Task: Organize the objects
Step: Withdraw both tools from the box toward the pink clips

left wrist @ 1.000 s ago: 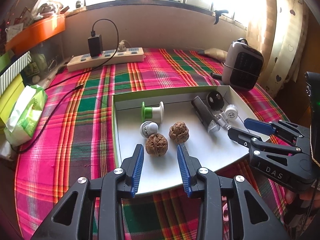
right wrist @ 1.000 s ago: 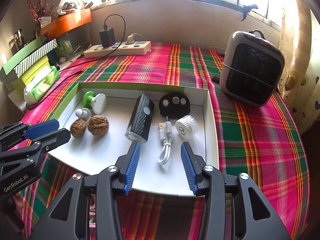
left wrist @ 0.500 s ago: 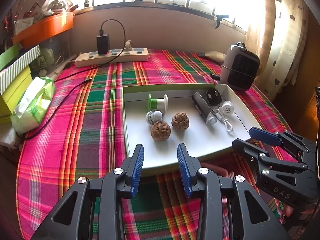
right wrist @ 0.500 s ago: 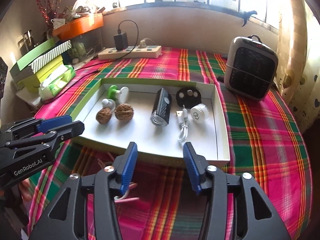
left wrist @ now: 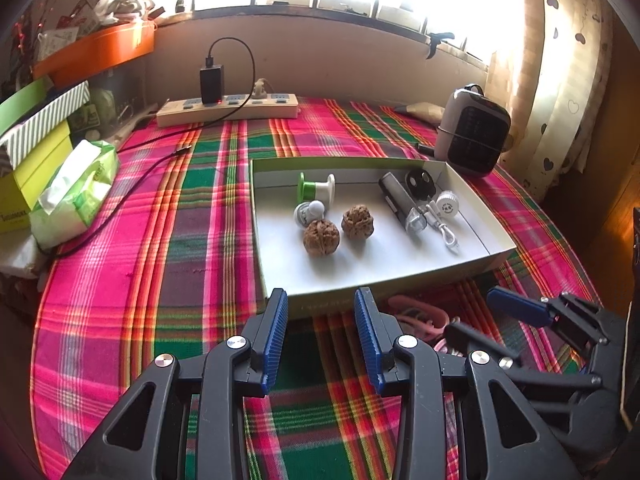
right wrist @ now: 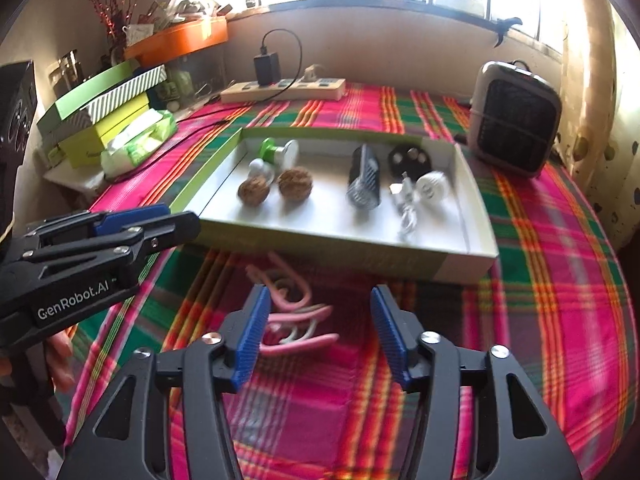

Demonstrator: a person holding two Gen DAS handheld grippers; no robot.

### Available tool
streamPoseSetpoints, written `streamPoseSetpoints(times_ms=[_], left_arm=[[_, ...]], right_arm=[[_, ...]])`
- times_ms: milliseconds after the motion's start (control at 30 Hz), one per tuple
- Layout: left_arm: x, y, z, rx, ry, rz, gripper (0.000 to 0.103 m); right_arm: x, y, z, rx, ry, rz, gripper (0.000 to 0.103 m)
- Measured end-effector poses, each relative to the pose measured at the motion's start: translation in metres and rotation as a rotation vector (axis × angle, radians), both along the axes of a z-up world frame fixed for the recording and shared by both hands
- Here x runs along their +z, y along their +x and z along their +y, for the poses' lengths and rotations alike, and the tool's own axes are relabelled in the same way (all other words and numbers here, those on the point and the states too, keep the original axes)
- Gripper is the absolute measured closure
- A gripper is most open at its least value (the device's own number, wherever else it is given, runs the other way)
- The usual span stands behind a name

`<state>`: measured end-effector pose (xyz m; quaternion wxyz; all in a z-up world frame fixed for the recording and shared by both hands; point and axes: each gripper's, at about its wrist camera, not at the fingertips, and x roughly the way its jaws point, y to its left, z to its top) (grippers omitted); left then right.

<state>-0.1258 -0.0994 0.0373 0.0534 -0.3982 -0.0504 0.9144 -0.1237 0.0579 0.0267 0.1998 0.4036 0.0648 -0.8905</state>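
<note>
A shallow white box (left wrist: 472, 196) (right wrist: 468, 216) lies on the plaid cloth. In it are two walnuts (left wrist: 321, 237) (right wrist: 295, 184), a green spool (left wrist: 314, 189) (right wrist: 276, 152), a small white knob (left wrist: 308, 212), a dark bike light (left wrist: 400, 204) (right wrist: 364, 180), a black disc (left wrist: 418, 183), a white cap (left wrist: 447, 205) and a white cable (left wrist: 444, 230). A pink coiled cord (right wrist: 296, 320) (left wrist: 416, 316) lies on the cloth in front of the box. My left gripper (left wrist: 320, 336) (right wrist: 160, 220) is open and empty, before the box. My right gripper (right wrist: 316, 332) (left wrist: 480, 316) is open over the cord.
A small grey heater (left wrist: 472, 132) (right wrist: 514, 118) stands at the right back. A power strip with charger (left wrist: 228, 106) lies along the wall. A tissue pack (left wrist: 74, 192) and stacked green boxes (left wrist: 32, 136) sit at the left. A black charging cable (left wrist: 120, 196) crosses the cloth.
Both grippers have drawn back from over the box toward the near edge of the table. The pink cord has come into view under the right gripper. Both stayed open.
</note>
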Motion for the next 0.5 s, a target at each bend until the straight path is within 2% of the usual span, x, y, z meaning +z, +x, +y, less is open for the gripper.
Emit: streamPoseSetpoints(times_ms=[267, 500], left_arm=[[0.000, 0.008, -0.003, 0.003, 0.006, 0.002, 0.070], [-0.002, 0.011, -0.002, -0.005, 0.012, -0.004, 0.070]], right_arm=[[-0.008, 0.006, -0.010, -0.007, 0.014, -0.008, 0.042], [-0.017, 0.009, -0.011, -0.049, 0.092, 0.007, 0.039]])
